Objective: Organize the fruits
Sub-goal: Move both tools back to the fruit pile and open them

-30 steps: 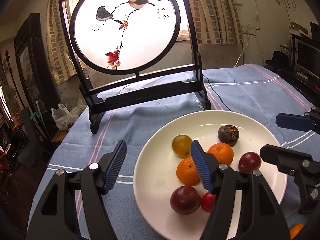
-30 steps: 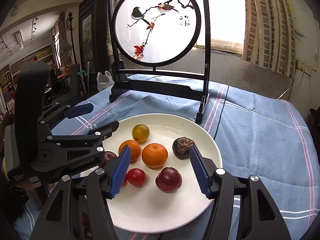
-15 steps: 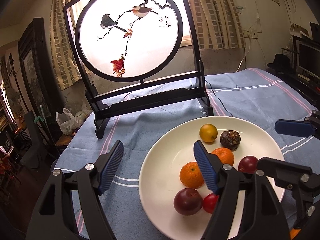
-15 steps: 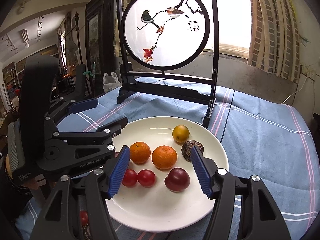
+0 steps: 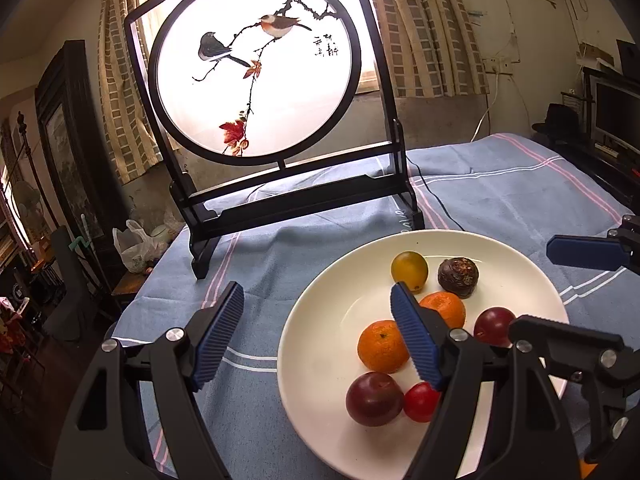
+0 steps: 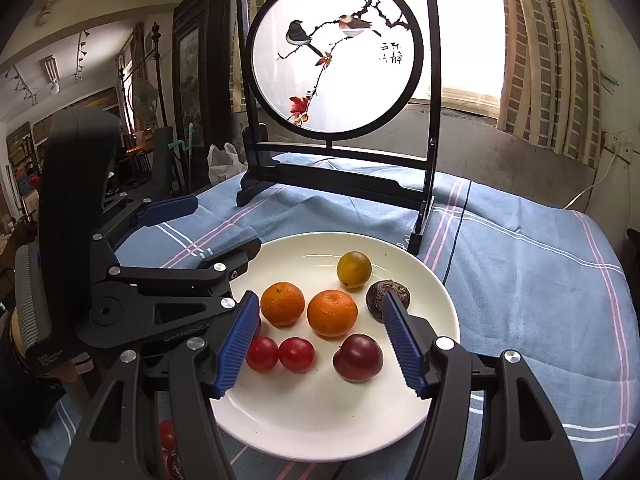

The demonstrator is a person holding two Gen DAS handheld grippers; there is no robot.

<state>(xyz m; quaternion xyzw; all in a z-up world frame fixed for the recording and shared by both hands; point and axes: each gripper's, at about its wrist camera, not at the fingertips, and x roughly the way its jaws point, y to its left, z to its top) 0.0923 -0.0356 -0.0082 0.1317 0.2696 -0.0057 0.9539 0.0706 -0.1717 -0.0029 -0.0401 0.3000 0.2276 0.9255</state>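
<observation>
- Right wrist view: we have the right gripper [image 6: 318, 338] hovering low over the white plate [image 6: 320, 420], jaws apart, nothing between the pads.
- Left gripper [image 5: 316, 336] sits at the plate's left edge in its own view: left pad over the blue cloth [image 5: 500, 184], right pad over the plate. Jaws apart and empty; they have just been opening wider.
- All fruit we can see clearly is on the plate, which lies on the cloth-covered bench.
- Two oranges side by side mid-plate: left orange [image 6: 282, 304], right orange [image 6: 332, 313].
- Yellow-green fruit [image 6: 354, 269] behind them, towards the far rim.
- Dark wrinkled fruit [image 6: 378, 300] just beside it, partly hidden by the right gripper's right pad.
- Dark red plum [image 6: 358, 357] in front of the right orange, near that same pad.
- Two small red tomatoes [image 6: 296, 355] touching each other in front of the left orange; the left one sits against the left pad.
- Left wrist view shows a second plum [image 5: 374, 399] at the near-left of the plate, touching a tomato.
- Something red below the plate's near rim [image 6: 168, 434] – possibly more fruit, too hidden to tell.
- Round bird-painting screen [image 6: 334, 56] in a black stand stands upright behind the plate.
</observation>
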